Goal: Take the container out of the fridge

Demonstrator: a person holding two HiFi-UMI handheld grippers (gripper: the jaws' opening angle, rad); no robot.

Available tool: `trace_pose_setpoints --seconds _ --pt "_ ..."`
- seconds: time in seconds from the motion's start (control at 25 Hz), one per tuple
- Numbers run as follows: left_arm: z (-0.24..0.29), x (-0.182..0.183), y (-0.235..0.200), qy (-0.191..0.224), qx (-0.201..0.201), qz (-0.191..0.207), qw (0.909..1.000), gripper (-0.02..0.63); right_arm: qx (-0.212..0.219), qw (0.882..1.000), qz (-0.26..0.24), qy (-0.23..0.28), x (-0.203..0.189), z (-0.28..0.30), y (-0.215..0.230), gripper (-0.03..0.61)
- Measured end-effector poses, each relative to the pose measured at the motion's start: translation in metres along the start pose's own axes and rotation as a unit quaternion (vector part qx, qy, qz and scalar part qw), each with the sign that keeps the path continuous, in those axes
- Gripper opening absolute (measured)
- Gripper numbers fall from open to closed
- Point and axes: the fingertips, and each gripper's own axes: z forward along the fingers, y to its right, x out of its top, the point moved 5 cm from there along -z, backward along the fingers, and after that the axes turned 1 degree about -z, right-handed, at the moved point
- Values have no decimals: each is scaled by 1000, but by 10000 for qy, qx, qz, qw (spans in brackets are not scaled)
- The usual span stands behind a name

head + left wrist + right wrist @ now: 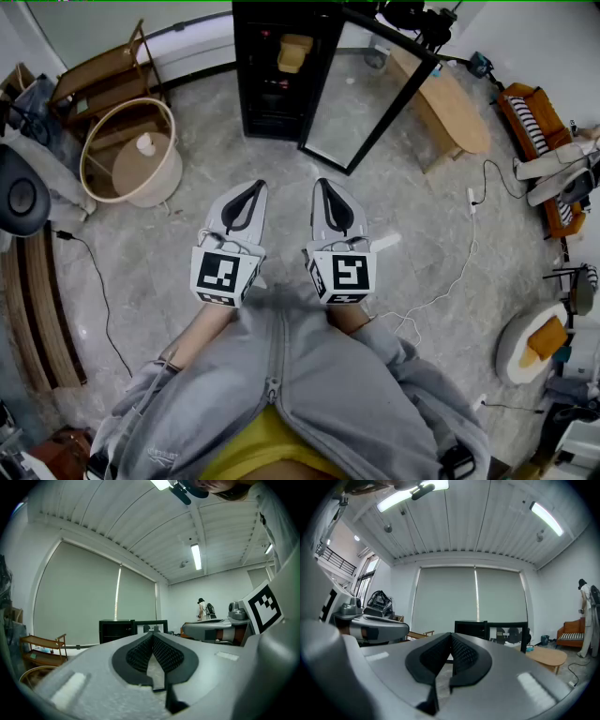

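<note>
My left claw (255, 185) was closed, its black ribbed pads meeting at the tips with nothing between them, and my right claw (322, 183) was closed and empty in the same way. The two were held level and side by side, near each other but apart, above the grey stone floor (187, 281), both pointing towards the black fridge (267, 94). The fridge stood well apart from both claws, straight ahead of them. Its black-framed glass door (361, 89) hung open, swung out to the right. The pale yellow container (294, 52) sat inside the fridge, showing through the open front, and neither claw was touching it. To the right of the door stood an oval wooden table (450, 108), and a white cable (459, 272) trailed across the floor on my right.
</note>
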Motion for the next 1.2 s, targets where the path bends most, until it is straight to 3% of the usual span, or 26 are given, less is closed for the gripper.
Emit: trace_pose_setpoints --seconds 0.56,1.2 --pt "52 -16 -25 2 -76 -54 10000 5 -3 9999 48 163 -11 44 23 0" --pt "219 -21 -172 -27 -229 -6 9997 5 -307 9995 34 24 -20 247 77 0"
